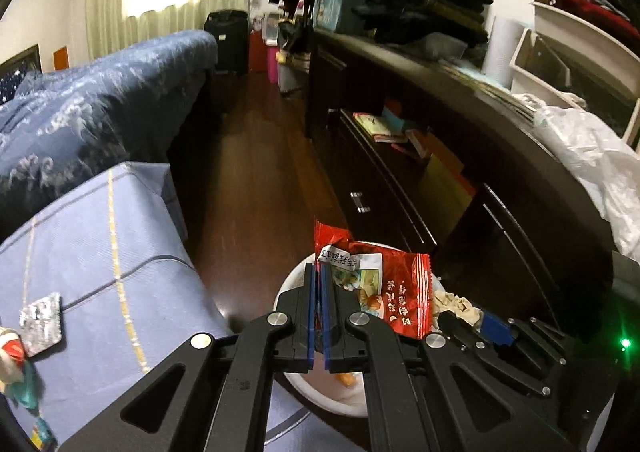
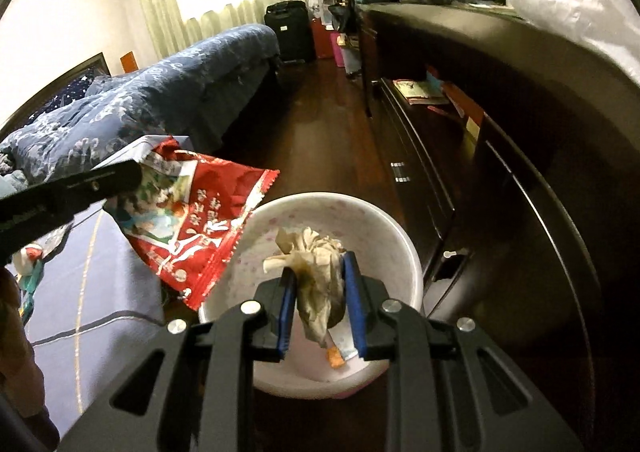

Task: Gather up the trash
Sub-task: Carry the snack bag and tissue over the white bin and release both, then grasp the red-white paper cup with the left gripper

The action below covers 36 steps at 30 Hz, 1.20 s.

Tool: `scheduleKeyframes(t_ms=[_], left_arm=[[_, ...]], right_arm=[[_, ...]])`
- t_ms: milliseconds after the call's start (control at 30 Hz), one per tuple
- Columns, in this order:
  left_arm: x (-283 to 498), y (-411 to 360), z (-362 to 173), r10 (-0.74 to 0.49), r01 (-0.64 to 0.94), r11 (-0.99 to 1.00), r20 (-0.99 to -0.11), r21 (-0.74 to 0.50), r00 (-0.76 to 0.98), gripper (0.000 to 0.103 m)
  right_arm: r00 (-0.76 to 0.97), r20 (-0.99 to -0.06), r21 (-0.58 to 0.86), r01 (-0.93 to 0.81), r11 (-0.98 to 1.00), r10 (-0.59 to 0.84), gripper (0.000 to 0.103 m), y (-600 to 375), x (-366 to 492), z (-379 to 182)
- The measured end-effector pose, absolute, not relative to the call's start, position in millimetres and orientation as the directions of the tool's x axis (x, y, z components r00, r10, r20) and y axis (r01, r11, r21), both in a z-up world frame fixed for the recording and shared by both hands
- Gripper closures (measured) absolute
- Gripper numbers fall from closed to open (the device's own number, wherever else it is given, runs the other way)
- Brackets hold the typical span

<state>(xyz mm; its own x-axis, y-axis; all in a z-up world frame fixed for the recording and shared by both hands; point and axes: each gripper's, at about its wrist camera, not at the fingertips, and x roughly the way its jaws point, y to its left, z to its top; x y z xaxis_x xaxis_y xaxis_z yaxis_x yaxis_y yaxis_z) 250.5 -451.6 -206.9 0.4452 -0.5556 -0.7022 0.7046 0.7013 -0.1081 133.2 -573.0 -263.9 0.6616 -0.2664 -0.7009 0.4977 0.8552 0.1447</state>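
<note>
My left gripper (image 1: 319, 272) is shut on a red snack wrapper (image 1: 394, 292) and holds it over the rim of a white round bin (image 1: 288, 284). The wrapper also shows in the right wrist view (image 2: 200, 220), hanging at the bin's left edge. My right gripper (image 2: 316, 264) is shut on a crumpled beige tissue (image 2: 316, 268) and holds it above the white bin (image 2: 400, 240). A small orange and white scrap (image 2: 338, 356) lies in the bin's bottom.
A light-blue covered surface (image 1: 100, 252) on the left carries a silver foil packet (image 1: 40, 324) and colourful wrappers (image 1: 16, 372). A dark cabinet (image 1: 460, 172) runs along the right. A bed with a blue quilt (image 1: 80, 112) stands beyond, with wooden floor (image 1: 256, 156) between.
</note>
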Motion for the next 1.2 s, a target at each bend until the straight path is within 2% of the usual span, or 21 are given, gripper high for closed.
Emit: scheduleKeyframes(t_ms=[67, 100, 167, 200, 233, 333, 467, 633, 767, 1000, 1200], left_arm=[[253.8, -454.7, -211.5, -0.553, 0.698, 0.706, -0.707, -0.117, 0.44, 0.094], [254.9, -456.0, -212.1, -0.552, 0.695, 0.709, -0.706, -0.118, 0.444, 0.087], [256.1, -453.5, -211.8, -0.555, 0.693, 0.711, -0.701, -0.12, 0.448, 0.067], [256.2, -450.8, -210.2, -0.558, 0.686, 0.717, -0.691, -0.123, 0.459, 0.045], [256.3, -448.1, -208.3, -0.562, 0.681, 0.722, -0.68, -0.126, 0.471, 0.033], [254.8, -441.9, -199.8, -0.578, 0.675, 0.727, -0.644, -0.125, 0.502, 0.027], [251.2, -436.6, -192.0, -0.579, 0.681, 0.724, -0.633, -0.109, 0.514, 0.026], [244.0, -415.2, -184.5, -0.542, 0.648, 0.759, -0.615, -0.066, 0.573, 0.016], [241.8, -378.0, -181.8, -0.464, 0.576, 0.817, -0.614, -0.019, 0.638, 0.009], [250.8, -299.3, -182.2, -0.325, 0.406, 0.914, -0.626, -0.015, 0.709, 0.004], [274.9, -239.8, -193.3, -0.154, 0.223, 0.974, -0.647, 0.026, 0.747, 0.004]], right_arm=[[0.659, -0.703, 0.143, 0.501, 0.854, -0.269, 0.063, -573.8, 135.9, -267.4], [0.655, -0.705, 0.14, 0.503, 0.853, -0.271, 0.06, -574.9, 136.8, -268.8], [0.649, -0.708, 0.131, 0.506, 0.852, -0.277, 0.059, -575.1, 138.4, -271.0], [0.646, -0.71, 0.128, 0.509, 0.851, -0.28, 0.057, -575.6, 138.9, -272.0], [0.645, -0.711, 0.128, 0.51, 0.85, -0.28, 0.056, -575.7, 138.8, -272.9], [0.645, -0.712, 0.132, 0.512, 0.848, -0.279, 0.053, -574.8, 139.1, -273.7], [0.65, -0.708, 0.128, 0.502, 0.855, -0.276, 0.052, -568.8, 138.1, -268.7], [0.652, -0.694, 0.063, 0.478, 0.876, -0.305, 0.044, -547.7, 136.2, -257.1], [0.676, -0.665, 0.011, 0.434, 0.901, -0.318, 0.039, -516.9, 134.1, -242.7], [0.727, -0.639, -0.012, 0.319, 0.948, -0.253, 0.033, -464.0, 137.4, -224.3], [0.747, -0.635, -0.05, 0.214, 0.975, -0.197, 0.033, -415.5, 147.4, -217.5]])
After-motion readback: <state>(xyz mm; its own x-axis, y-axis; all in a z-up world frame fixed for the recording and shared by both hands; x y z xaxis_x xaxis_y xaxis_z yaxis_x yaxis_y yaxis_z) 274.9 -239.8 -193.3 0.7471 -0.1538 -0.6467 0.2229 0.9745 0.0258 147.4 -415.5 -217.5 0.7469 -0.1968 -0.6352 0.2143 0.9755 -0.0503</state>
